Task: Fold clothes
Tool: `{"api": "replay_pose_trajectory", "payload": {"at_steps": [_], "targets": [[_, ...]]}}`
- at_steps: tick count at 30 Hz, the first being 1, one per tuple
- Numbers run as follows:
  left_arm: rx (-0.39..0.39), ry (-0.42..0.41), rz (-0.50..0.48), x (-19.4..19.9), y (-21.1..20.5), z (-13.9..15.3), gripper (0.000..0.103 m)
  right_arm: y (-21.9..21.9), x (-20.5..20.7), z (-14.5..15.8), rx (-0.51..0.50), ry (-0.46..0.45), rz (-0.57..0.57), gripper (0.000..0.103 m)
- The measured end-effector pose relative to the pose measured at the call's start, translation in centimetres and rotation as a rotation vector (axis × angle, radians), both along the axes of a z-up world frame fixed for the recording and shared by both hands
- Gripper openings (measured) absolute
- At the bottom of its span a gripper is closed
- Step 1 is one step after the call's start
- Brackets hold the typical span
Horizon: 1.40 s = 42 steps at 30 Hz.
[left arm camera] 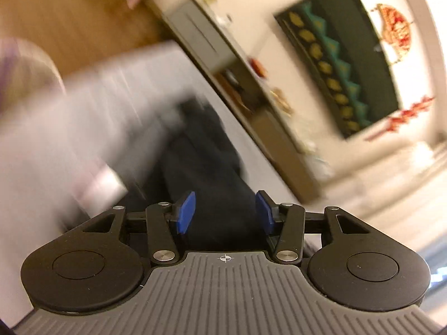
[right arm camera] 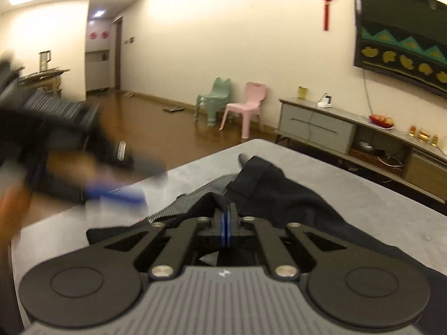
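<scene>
While the right hand-held gripper (right arm camera: 226,224) sits low over the grey tabletop (right arm camera: 363,184), its blue pads are pressed together on a raised pinch of the dark garment (right arm camera: 279,192), which lies rumpled and spread across the tabletop with a grey mesh lining (right arm camera: 195,195) showing along its left side. The left hand-held gripper (left arm camera: 225,213) has its pads well apart with nothing between them; in its own blurred view the garment lies just ahead of and below the fingers, and in the right wrist view it appears as a smeared shape to the left, above the tabletop's edge, apart from the cloth. Judging by this, the step in hand is taking hold of the garment with both tools: one edge is gripped, the other is not. The next move likely calls for the left gripper to find a matching edge or corner and clamp it, so the cloth can be lifted or drawn flat. Beyond stand two small chairs (right arm camera: 232,106), a low cabinet (right arm camera: 315,125) and a wall hanging (right arm camera: 402,42).
</scene>
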<state>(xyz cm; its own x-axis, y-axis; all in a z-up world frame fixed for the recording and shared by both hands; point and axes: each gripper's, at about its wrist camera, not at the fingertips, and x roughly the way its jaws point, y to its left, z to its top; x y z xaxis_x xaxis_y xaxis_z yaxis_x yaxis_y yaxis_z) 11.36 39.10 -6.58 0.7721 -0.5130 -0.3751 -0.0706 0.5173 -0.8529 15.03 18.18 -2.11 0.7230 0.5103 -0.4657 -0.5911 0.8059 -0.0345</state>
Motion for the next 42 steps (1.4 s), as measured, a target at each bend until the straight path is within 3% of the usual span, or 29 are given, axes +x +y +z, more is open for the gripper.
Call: {"api": "replay_pose_trajectory", "payload": {"at_steps": [2, 4, 5, 9, 13, 16, 18, 19, 20, 22, 24, 25, 27, 28, 32, 36, 37, 38, 40, 41, 42], "targets": [[-0.064, 0.027, -0.03, 0.6, -1.2, -1.2, 0.038, -0.2, -0.3, 0.1, 0.008, 0.001, -0.018, 0.002], [-0.12, 0.038, -0.03, 1.0, -1.5, -2.0, 0.044, -0.4, -0.6, 0.2, 0.008, 0.005, -0.026, 0.002], [-0.172, 0.053, -0.025, 1.2, -1.6, -2.5, 0.05, -0.5, -0.8, 0.0, 0.007, 0.003, -0.03, 0.002], [-0.356, 0.073, 0.012, 2.1, -1.0, -4.1, 0.052, -0.4, 0.1, -0.6, -0.018, -0.008, -0.104, 0.002], [-0.419, 0.074, 0.019, 2.1, -1.3, -5.0, 0.063, -1.5, 1.6, -0.8, 0.038, 0.052, -0.13, 0.002], [-0.308, 0.04, 0.059, 2.4, -0.9, -3.9, 0.067, -1.7, 0.9, -0.5, 0.087, 0.087, 0.015, 0.002], [-0.222, 0.01, 0.091, 2.5, -0.6, -2.9, 0.059, -1.7, -0.3, -0.5, 0.06, 0.074, 0.088, 0.002], [-0.178, -0.005, 0.108, 2.6, -0.4, -2.5, 0.048, -1.7, -0.8, -0.5, 0.054, 0.078, 0.119, 0.002], [-0.135, -0.02, 0.124, 2.7, -0.2, -2.0, 0.002, -1.9, -1.3, -0.5, 0.051, 0.076, 0.152, 0.003], [-0.049, -0.05, 0.156, 2.8, 0.2, -1.1, 0.0, -2.4, -2.4, -0.4, 0.035, 0.059, 0.197, 0.016], [0.038, -0.08, 0.188, 3.0, 0.5, -0.2, 0.0, -4.0, -3.6, -0.1, 0.029, 0.033, 0.199, 0.057], [0.057, -0.045, 0.2, 3.0, 0.9, -0.7, 0.0, -5.1, -3.7, -0.5, 0.015, 0.051, 0.189, 0.06], [0.049, 0.096, 0.204, 3.3, 1.9, -3.1, 0.0, -7.2, -4.1, -1.3, -0.014, 0.086, 0.169, 0.06], [0.046, 0.128, 0.199, 3.5, 1.9, -3.7, 0.0, -8.3, -4.2, -1.7, -0.028, 0.103, 0.159, 0.06], [0.097, 0.126, 0.204, 3.6, 1.1, -3.5, 0.0, -11.7, -4.1, -4.2, -0.098, 0.174, 0.028, 0.06], [0.133, 0.145, 0.145, 4.2, -0.3, -3.5, 0.021, -13.7, -4.5, -5.2, -0.165, 0.179, -0.037, 0.059], [0.158, 0.141, 0.136, 4.1, -0.7, -3.2, 0.019, -13.7, -4.6, -5.5, -0.19, 0.177, -0.033, 0.057], [0.182, 0.138, 0.127, 4.0, -1.1, -2.9, 0.0, -13.8, -4.7, -5.7, -0.216, 0.174, -0.028, 0.052], [0.187, 0.035, 0.156, 1.6, -1.0, -1.2, 0.0, -14.0, -5.1, -5.9, -0.247, 0.168, -0.01, 0.04], [0.184, -0.03, 0.176, 0.1, -0.8, -0.3, 0.0, -14.2, -5.4, -5.9, -0.251, 0.163, 0.004, 0.038], [0.184, -0.036, 0.198, -1.0, -0.5, -0.1, 0.0, -14.4, -5.8, -5.5, -0.229, 0.162, 0.027, 0.038]]}}
